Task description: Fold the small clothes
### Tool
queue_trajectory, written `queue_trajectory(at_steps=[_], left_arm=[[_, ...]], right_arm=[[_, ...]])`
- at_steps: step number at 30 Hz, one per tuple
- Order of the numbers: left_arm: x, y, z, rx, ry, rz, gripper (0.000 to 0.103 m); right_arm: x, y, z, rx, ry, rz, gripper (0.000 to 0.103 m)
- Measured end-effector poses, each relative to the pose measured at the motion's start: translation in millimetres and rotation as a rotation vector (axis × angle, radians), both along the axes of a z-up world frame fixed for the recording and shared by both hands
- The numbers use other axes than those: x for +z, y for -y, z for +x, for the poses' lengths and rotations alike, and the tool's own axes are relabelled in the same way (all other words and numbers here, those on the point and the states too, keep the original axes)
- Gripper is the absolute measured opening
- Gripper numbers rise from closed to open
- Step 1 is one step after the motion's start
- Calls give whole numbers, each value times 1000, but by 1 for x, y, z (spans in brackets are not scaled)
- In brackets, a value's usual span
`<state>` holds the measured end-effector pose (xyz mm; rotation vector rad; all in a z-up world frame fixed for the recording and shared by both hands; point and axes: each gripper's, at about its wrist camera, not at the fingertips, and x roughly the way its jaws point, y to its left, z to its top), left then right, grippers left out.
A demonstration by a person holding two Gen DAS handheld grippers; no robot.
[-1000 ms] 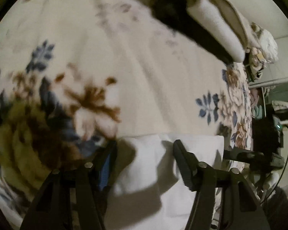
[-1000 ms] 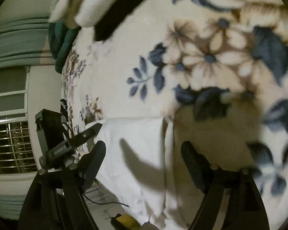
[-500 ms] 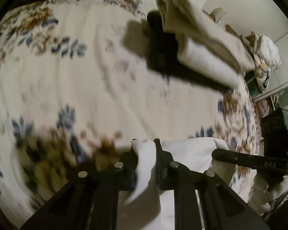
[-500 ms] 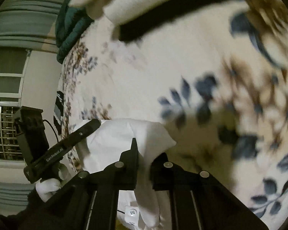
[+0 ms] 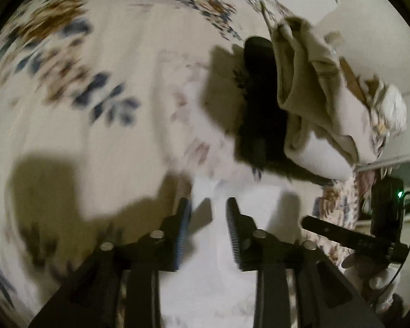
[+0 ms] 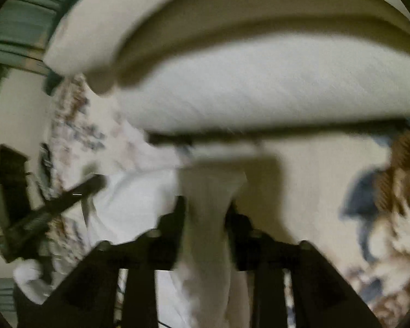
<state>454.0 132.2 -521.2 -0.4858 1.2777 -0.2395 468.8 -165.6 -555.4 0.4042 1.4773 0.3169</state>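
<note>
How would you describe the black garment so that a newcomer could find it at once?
Start at the floral blanket covering the bed. On it is a stack of folded clothes: the black garment lies at the bottom, under the beige towels. It is the stack's only dark piece.

I count one white garment [image 5: 232, 246] under my jaws, one folded stack [image 5: 309, 114] ahead, one flowered blanket [image 5: 95, 109] below.
</note>
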Motion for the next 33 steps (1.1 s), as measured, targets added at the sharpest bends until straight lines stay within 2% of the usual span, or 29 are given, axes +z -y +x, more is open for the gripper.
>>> queue_trajectory(at_steps=[2,5,7,8,9,11,13,15,16,17,18,20,22,27,29,30,31,32,33], left_arm=[[2,-9,-27,56,6,7,54],[-6,-16,-60,125,-24,-17,55],[-20,-15,-70,165,-53,-41,55],[-29,-13,-73,192,-65,-53,52],[-33,-12,-76,210,-66,-56,40],[-36,-2,-79,225,-42,-28,4],[-28,7,-83,223,-8,19,4],[-19,12,-86,227,17,27,3],[-16,10,-88,232,23,17,3],[-11,7,-90,244,29,4,3],[-6,3,-95,258,36,-15,3],[2,-2,-98,274,44,-57,3],[0,0,-99,266,36,-58,3],[-30,10,-103,194,-57,31,8],[-34,10,-109,172,-83,39,7],[-32,9,-112,157,-85,30,8],[-27,8,-117,144,-80,24,9],[-21,6,-123,134,-72,23,15],[-14,3,-130,123,-67,23,27]], right_arm=[[7,12,-20,-25,-18,21,48],[13,33,-60,-106,-48,114,52],[3,39,-86,-156,-103,196,52],[-3,39,-95,-173,-129,233,52],[-13,36,-104,-191,-162,273,52],[-30,31,-112,-217,-193,305,52],[-46,25,-116,-259,-228,358,52],[-51,24,-117,-302,-227,389,49],[-49,25,-117,-326,-206,396,26],[-46,28,-117,-340,-187,392,11],[-39,32,-117,-356,-166,363,10],[-28,40,-116,-374,-128,339,9],[-16,47,-115,-367,-105,299,8],[-15,43,-111,-288,-129,182,8],[-23,36,-108,-229,-151,124,10],[-25,33,-108,-205,-164,105,16],[-27,34,-110,-196,-171,100,29],[-28,34,-111,-187,-181,102,38],[-28,35,-115,-185,-187,122,54]])
